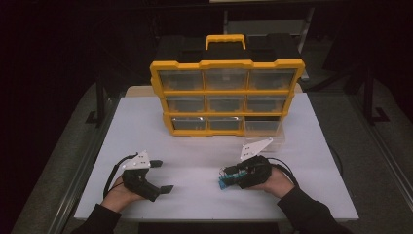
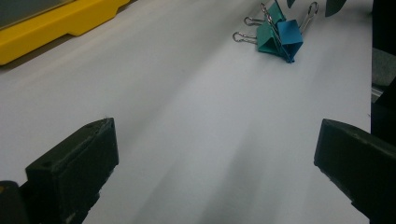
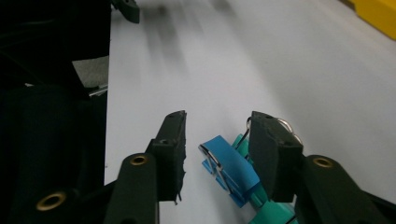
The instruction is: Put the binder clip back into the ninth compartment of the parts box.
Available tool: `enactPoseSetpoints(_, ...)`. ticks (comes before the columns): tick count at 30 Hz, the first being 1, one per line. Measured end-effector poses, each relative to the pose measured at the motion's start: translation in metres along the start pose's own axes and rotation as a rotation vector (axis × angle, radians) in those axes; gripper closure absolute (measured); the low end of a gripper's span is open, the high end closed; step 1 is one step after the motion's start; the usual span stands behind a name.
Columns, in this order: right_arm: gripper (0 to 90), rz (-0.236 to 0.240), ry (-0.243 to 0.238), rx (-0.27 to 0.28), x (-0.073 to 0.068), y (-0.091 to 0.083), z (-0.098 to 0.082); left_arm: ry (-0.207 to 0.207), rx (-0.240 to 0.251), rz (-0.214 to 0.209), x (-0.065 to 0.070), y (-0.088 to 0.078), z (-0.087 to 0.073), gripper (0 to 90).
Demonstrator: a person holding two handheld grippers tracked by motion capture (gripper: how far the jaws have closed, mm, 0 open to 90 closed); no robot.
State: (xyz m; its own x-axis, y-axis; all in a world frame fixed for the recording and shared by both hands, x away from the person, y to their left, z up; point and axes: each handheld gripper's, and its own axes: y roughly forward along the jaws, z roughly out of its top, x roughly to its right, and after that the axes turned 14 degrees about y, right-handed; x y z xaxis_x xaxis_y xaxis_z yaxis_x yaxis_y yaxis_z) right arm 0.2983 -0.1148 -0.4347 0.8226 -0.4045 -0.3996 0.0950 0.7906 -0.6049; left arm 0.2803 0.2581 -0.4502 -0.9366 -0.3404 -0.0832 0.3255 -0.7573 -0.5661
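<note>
Binder clips (image 3: 231,175), blue and teal, lie in a cluster on the white table (image 1: 195,141), near its front edge and right of centre. Left gripper (image 1: 160,176) rests on the table at the left, jaws wide apart and empty. Right gripper (image 3: 217,140) straddles the clips; a gap shows between its left jaw and the blue clip. Yellow drawer organiser (image 1: 226,92) stands behind.

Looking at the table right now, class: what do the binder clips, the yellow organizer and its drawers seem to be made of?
Binder clips: bodies look like painted sheet metal, blue and teal, folded with sharp creases; their handles are bare shiny wire loops.
Yellow organizer: probably moulded plastic, matte, with rounded edges and a moulded carry handle.
Drawers: seemingly clear plastic, see-through and faintly glossy; the contents are too dim to tell.
</note>
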Motion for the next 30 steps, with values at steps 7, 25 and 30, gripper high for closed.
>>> enactPoseSetpoints(7, 62.5, 0.011, -0.035, -0.039, 0.0024, 0.0062, -0.0032, 0.001, -0.001, 0.000, -0.0002, 0.0000, 0.0000, 0.0)
enactPoseSetpoints(25, 82.2, 0.027, -0.100, -0.055, 0.0033, 0.0083, -0.0063, 0.005, -0.003, 0.000, 0.0003, 0.0003, 0.0003, 0.0)
enactPoseSetpoints(30, 86.8, 0.041, -0.097, -0.058, 0.0039, 0.0078, -0.0064, 0.006, -0.003, 0.000, 0.0006, 0.0004, 0.0005, 0.0)
